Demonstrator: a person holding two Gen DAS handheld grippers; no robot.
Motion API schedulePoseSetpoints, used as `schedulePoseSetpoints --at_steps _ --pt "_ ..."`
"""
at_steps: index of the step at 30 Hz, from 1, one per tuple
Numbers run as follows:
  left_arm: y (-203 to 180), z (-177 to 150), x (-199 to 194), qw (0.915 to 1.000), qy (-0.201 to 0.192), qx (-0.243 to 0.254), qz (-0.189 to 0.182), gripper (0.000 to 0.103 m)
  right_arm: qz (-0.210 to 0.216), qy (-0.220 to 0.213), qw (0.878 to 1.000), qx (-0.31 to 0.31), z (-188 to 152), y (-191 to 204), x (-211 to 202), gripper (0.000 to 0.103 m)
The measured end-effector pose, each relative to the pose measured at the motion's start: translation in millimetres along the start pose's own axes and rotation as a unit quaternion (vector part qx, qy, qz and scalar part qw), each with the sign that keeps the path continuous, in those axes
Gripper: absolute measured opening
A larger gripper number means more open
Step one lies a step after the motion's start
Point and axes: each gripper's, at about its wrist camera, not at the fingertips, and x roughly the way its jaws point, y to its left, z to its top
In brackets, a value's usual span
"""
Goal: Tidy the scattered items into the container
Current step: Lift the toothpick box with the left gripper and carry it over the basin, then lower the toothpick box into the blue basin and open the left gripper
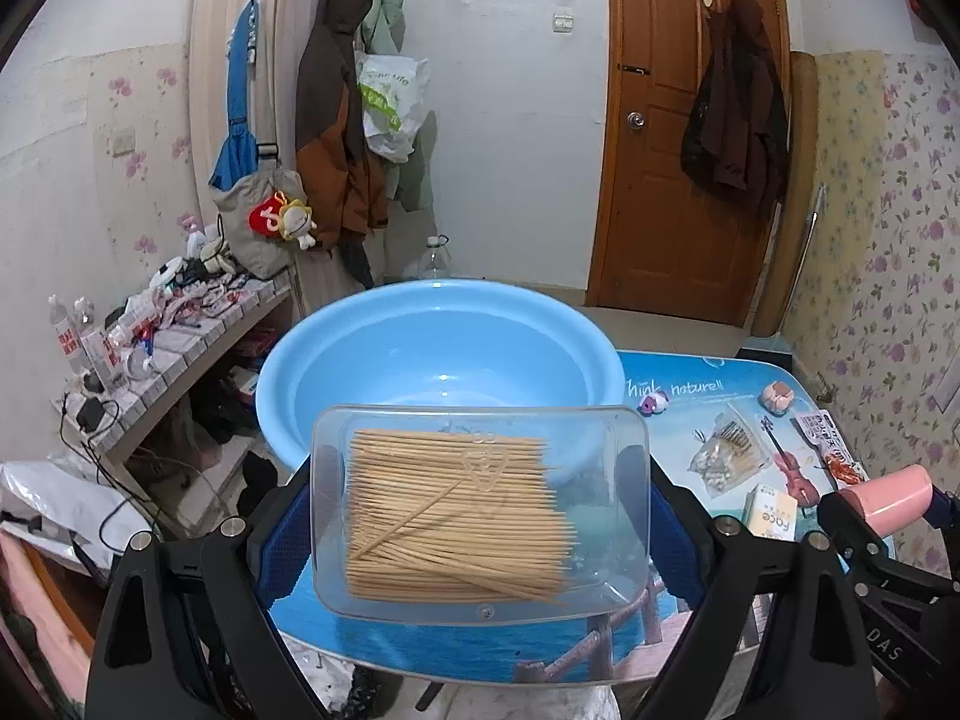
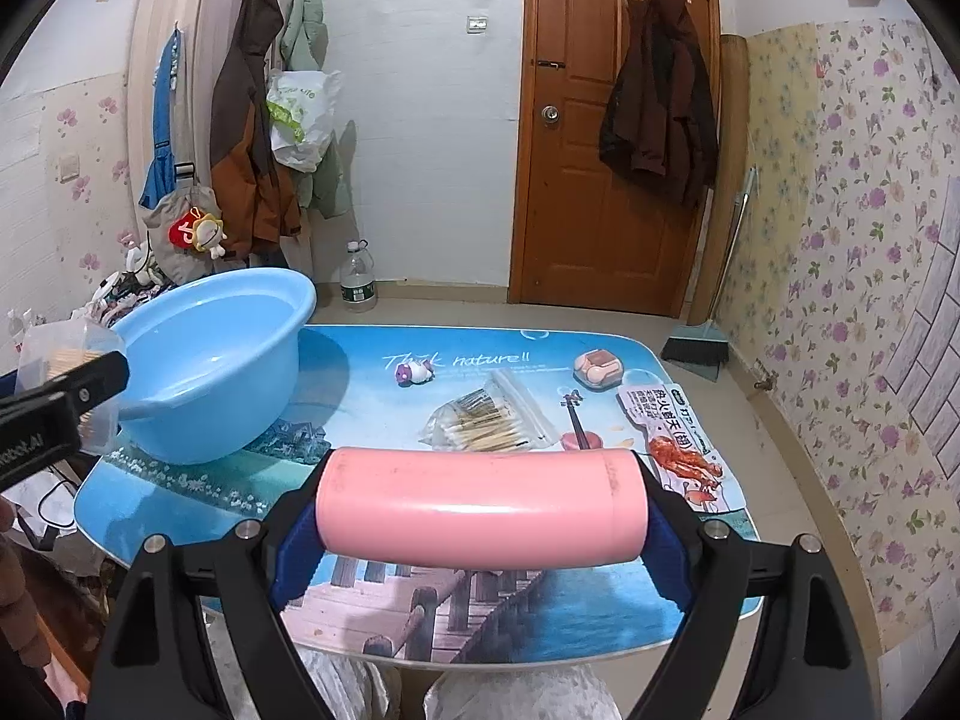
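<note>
My left gripper (image 1: 480,516) clamped a clear plastic box of toothpicks (image 1: 474,510) by its two short ends, the blue pads pressed against its sides, and held it lifted just in front of the light blue basin (image 1: 336,360). The box sat tilted toward the camera, its bundle of wooden sticks lying crosswise with one loose stick slanting over the rest. My right gripper (image 2: 480,510) gripped a pink cylindrical bottle (image 2: 480,504) crosswise by its ends, above the near edge of the desk (image 2: 372,384), whose top carried a printed seaside scene.

The basin stood on the far left corner of the desk and looked empty. Scattered on the right half lay a clear zip bag of cotton swabs (image 2: 492,420), a small purple and white toy (image 2: 414,372) near the printed lettering, a small clear case with pinkish contents (image 2: 597,369) toward the far edge, and a printed snack packet (image 2: 678,438) near the right rim. From the left wrist view, a small yellow and white box (image 1: 771,513) stood near the pink bottle.

Behind the desk, jackets hung on the wooden door (image 2: 612,120) and on wall hooks, and a water jug (image 2: 358,279) stood on the floor.
</note>
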Motion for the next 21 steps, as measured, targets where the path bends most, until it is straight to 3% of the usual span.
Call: schedulePoseSetpoints --at_steps 12,21 --pt "16 31 9 0.9999 -0.009 -0.001 0.010 0.093 0.025 -0.018 0.999 -0.018 30 25 8 0.088" --pt "47 56 31 0.9996 -0.003 -0.014 0.026 0.093 0.062 -0.048 0.995 -0.062 72 80 20 0.088"
